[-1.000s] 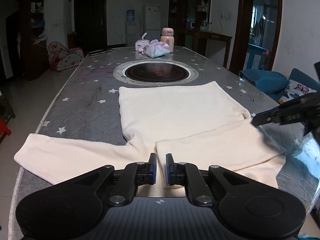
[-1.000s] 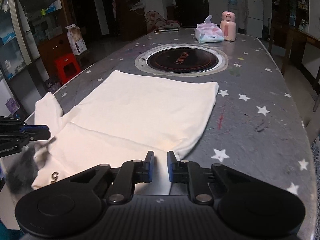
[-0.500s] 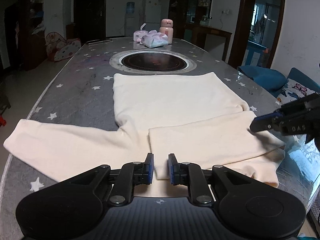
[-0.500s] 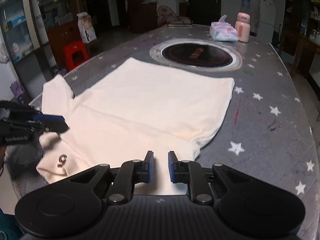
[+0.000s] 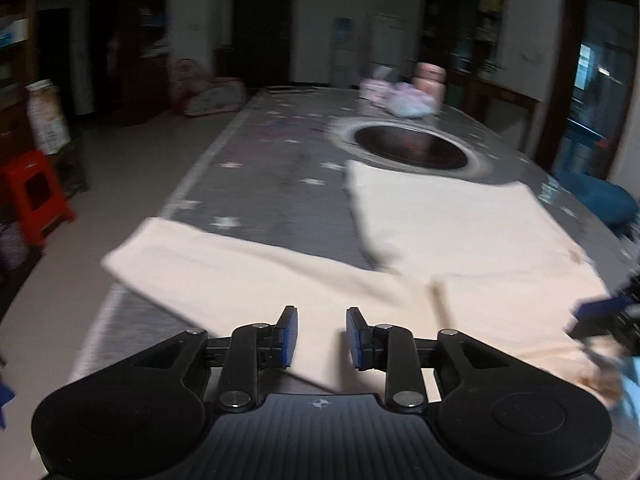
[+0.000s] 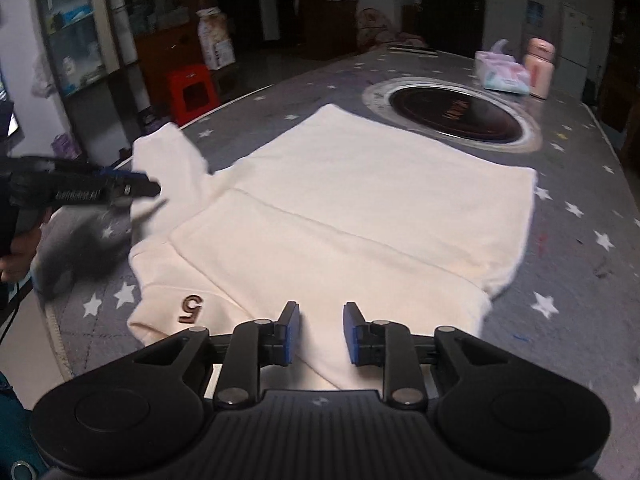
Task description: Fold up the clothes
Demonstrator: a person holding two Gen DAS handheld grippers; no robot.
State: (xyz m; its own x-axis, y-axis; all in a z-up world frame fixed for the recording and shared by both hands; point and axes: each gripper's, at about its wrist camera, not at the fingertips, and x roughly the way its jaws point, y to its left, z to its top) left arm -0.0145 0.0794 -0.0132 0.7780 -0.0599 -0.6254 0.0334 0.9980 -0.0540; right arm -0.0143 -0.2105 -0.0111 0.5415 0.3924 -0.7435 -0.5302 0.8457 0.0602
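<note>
A cream long-sleeved top (image 6: 360, 208) lies flat on the grey star-patterned table (image 6: 580, 232). One sleeve is folded across its body (image 6: 304, 248); the other sleeve (image 5: 224, 264) stretches out to the left in the left wrist view. A brown "5" mark (image 6: 192, 308) sits near the collar end. My left gripper (image 5: 318, 336) is open and empty above the outstretched sleeve; it also shows in the right wrist view (image 6: 132, 188). My right gripper (image 6: 318, 334) is open and empty over the near edge of the top; it also shows in the left wrist view (image 5: 600, 316).
A round black hotplate (image 6: 456, 116) is set in the table beyond the top. A tissue pack (image 6: 504, 76) and a pink bottle (image 6: 540, 68) stand at the far end. A red stool (image 5: 36, 196) stands on the floor to the left.
My left gripper has swung left toward the outstretched sleeve and both grippers' jaws have opened wider. The right gripper has drawn slightly nearer the top.
</note>
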